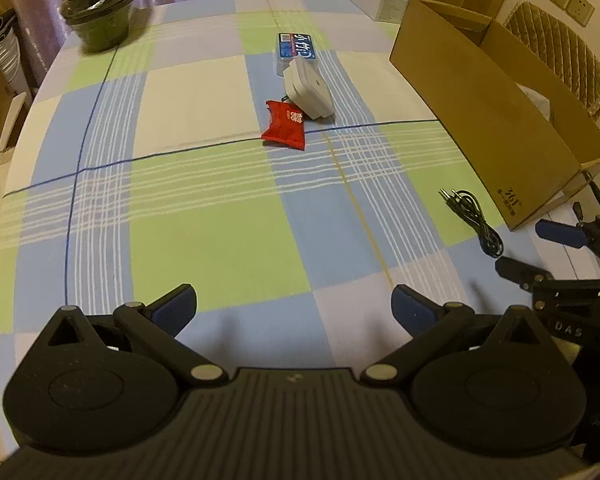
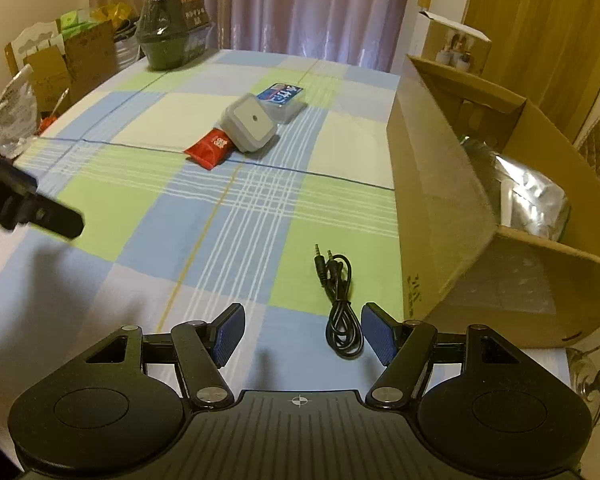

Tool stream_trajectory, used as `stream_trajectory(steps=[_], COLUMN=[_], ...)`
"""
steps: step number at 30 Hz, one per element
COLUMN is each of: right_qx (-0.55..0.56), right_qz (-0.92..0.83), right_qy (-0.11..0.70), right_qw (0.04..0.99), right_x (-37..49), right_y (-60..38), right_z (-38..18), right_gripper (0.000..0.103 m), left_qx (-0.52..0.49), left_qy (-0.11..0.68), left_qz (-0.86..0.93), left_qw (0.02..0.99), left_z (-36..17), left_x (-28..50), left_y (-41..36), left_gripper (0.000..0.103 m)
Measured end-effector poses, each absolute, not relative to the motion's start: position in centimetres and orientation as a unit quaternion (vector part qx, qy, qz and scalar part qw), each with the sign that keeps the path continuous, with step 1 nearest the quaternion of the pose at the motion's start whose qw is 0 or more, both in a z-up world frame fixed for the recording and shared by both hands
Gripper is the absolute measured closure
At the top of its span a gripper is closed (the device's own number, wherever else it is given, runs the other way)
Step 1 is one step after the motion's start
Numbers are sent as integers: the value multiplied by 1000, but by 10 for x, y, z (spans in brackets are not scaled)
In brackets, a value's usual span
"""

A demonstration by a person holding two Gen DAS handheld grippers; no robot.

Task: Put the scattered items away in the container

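Note:
A black audio cable (image 1: 476, 220) (image 2: 340, 300) lies coiled on the checked tablecloth beside the open cardboard box (image 1: 480, 100) (image 2: 432, 200). My right gripper (image 2: 302, 328) (image 1: 540, 252) stands open low over the cloth; the cable's loop lies between its fingers close to the right pad (image 2: 376, 332), and neither pad presses on it. Further back, a red packet (image 1: 284, 124) (image 2: 210, 148), a grey-white square device (image 1: 308, 88) (image 2: 252, 124) and a blue tissue pack (image 1: 296, 50) (image 2: 282, 98) lie in a row touching each other. My left gripper (image 1: 294, 304) is open and holds nothing.
A silver bag (image 2: 532, 200) lies inside the box. A dark green wrapped pot (image 1: 100, 12) (image 2: 168, 36) stands at the table's far left corner. Cartons and a plastic bag (image 2: 12, 116) crowd the floor beyond the left edge. A padded chair (image 1: 560, 48) stands behind the box.

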State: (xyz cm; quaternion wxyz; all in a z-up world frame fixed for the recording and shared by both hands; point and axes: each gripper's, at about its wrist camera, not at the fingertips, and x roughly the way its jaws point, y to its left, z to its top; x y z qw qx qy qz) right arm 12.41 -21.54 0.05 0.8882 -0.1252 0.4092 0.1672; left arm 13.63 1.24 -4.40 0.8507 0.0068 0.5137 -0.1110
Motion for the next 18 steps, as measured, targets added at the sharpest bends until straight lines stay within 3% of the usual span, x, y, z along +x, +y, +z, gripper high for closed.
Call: stream_trajectory(steps=[4, 6, 7, 12, 15, 18], right_qx=[-136, -147, -152, -175, -176, -142], right_qz=[155, 148, 146, 121, 109, 92], right_qy=[407, 404, 405, 399, 402, 416], right_qw=[890, 891, 890, 892, 892, 893], right_x=[132, 135, 139, 150, 153, 159], right_y=[-214, -213, -212, -207, -207, -212], right_z=[-11, -16, -19, -32, -39, -42], right_gripper=[31, 38, 45, 46, 59, 59], left_qx=[14, 18, 19, 15, 11, 7], left_qy=[512, 508, 506, 503, 504, 507], left_qz=[-117, -119, -120, -125, -126, -128], left_qw=[851, 853, 854, 855, 854, 853], left_z=[-52, -54, -56, -64, -69, -73], left_x=[158, 168, 172, 188, 191, 191], left_y=[9, 6, 5, 2, 1, 1], left_gripper=[1, 1, 1, 1, 1, 1])
